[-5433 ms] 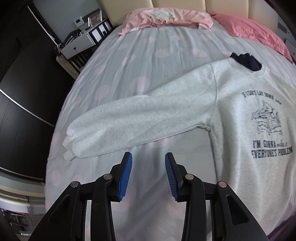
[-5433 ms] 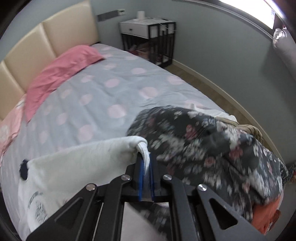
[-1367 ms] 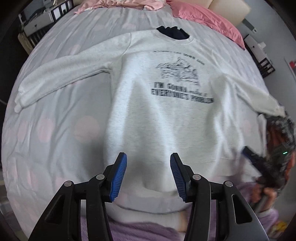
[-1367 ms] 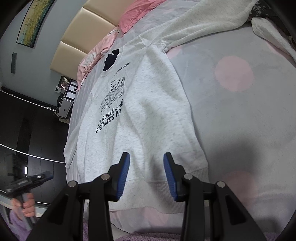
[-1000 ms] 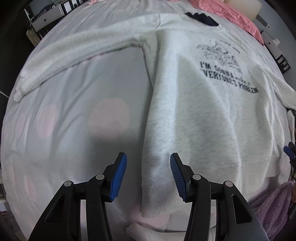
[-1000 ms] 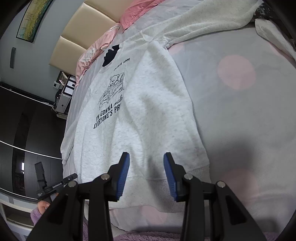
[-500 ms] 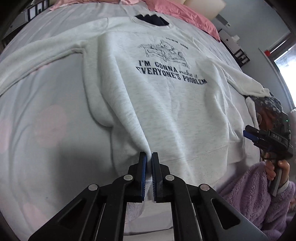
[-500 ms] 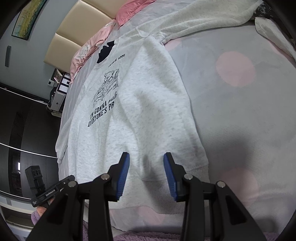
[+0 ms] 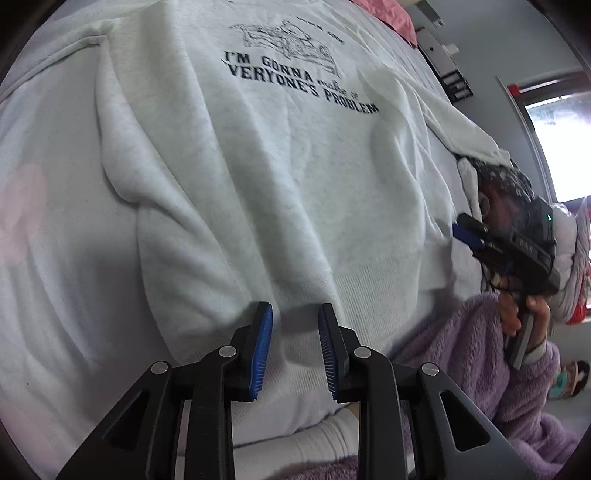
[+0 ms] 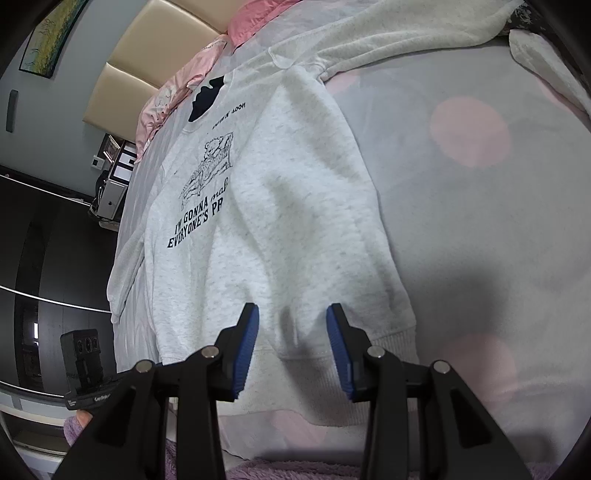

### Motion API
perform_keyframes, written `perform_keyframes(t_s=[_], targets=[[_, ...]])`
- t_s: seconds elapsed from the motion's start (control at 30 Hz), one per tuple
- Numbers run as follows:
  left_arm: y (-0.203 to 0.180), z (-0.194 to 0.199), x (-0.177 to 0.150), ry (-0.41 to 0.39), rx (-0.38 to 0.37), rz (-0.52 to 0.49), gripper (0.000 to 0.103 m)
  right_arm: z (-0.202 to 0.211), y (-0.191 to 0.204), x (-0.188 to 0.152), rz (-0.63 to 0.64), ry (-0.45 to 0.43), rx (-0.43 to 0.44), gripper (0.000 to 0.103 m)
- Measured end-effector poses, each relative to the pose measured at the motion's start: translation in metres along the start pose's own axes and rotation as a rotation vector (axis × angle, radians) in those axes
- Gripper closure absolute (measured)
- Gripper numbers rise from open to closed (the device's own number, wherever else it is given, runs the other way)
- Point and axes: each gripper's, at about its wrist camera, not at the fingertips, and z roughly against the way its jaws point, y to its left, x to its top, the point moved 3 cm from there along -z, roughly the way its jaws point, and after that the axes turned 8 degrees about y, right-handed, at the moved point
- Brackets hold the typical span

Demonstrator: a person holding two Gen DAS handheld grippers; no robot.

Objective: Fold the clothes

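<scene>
A light grey sweatshirt (image 9: 295,166) with a dark print lies face up on the dotted bedspread, sleeves spread. Its left side is rumpled into a ridge. My left gripper (image 9: 295,314) hovers just over the ribbed hem. Its jaws are opening, and no fabric is pinched between the blue pads. In the right wrist view the sweatshirt (image 10: 295,221) runs up to the headboard. My right gripper (image 10: 293,314) stands open above the hem near the garment's right corner, with nothing held. The right gripper (image 9: 469,232) also shows in the left wrist view, in a hand at the bed's edge.
A floral clothes pile (image 9: 509,184) lies by the right sleeve's cuff. Pink pillows (image 10: 258,18) and a padded headboard (image 10: 147,55) are at the far end. A purple fleece sleeve (image 9: 480,350) is near the hem. A dark wardrobe (image 10: 37,258) stands left of the bed.
Half a second ago the left gripper was shut on a pinch of the hem; its jaws have now parted and let it go. It has shifted closer over the hem. The right gripper has stayed put.
</scene>
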Motion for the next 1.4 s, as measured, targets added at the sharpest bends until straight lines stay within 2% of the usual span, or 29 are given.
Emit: perform_keyframes(t_s=[0.03,0.13,0.27,0.33,0.47,0.57,0.63,0.9,0.97,1.03,1.13,1.23,1.33,1.4], targets=[[-0.004,0.002,-0.004,-0.001,0.008,-0.012,0.073,0.000,0.000,0.000,0.000,0.000,0.001,0.066],[-0.013,0.010,-0.014,-0.018,0.033,-0.043,0.072,0.001,-0.001,0.001,-0.006,-0.003,0.008,0.066],[-0.001,0.048,-0.014,-0.194,0.005,0.046,0.072,0.002,-0.003,0.000,-0.007,-0.005,0.010,0.066],[0.012,0.056,-0.013,-0.236,0.025,0.115,0.072,0.002,-0.002,0.001,-0.005,-0.003,0.008,0.066],[0.029,0.043,-0.013,-0.181,0.058,0.218,0.072,0.002,-0.002,0.001,-0.005,-0.003,0.009,0.066],[0.032,0.039,-0.014,-0.148,0.078,0.209,0.071,0.003,-0.003,0.001,-0.003,-0.006,0.012,0.066],[0.034,0.037,-0.016,-0.134,0.090,0.200,0.060,0.003,-0.003,0.001,-0.005,-0.007,0.015,0.066],[0.040,0.018,-0.015,-0.075,0.125,0.221,0.059,0.002,-0.003,0.001,-0.001,-0.002,0.007,0.066],[0.042,0.017,-0.015,-0.075,0.131,0.229,0.064,0.002,-0.003,0.002,-0.002,-0.001,0.007,0.066],[0.043,0.019,-0.016,-0.082,0.134,0.233,0.080,0.002,-0.003,0.002,-0.002,0.000,0.009,0.066],[0.045,0.027,-0.019,-0.115,0.142,0.243,0.091,0.002,-0.005,0.002,-0.009,0.002,0.015,0.066],[0.054,0.043,-0.025,-0.176,0.168,0.302,0.092,0.006,-0.007,0.003,-0.020,-0.012,0.024,0.066],[0.078,0.061,-0.037,-0.233,0.213,0.431,0.093,0.018,-0.014,0.008,-0.057,-0.025,0.054,0.066],[0.095,0.071,-0.046,-0.267,0.250,0.520,0.093,0.029,-0.018,0.014,-0.081,-0.035,0.038,0.066]])
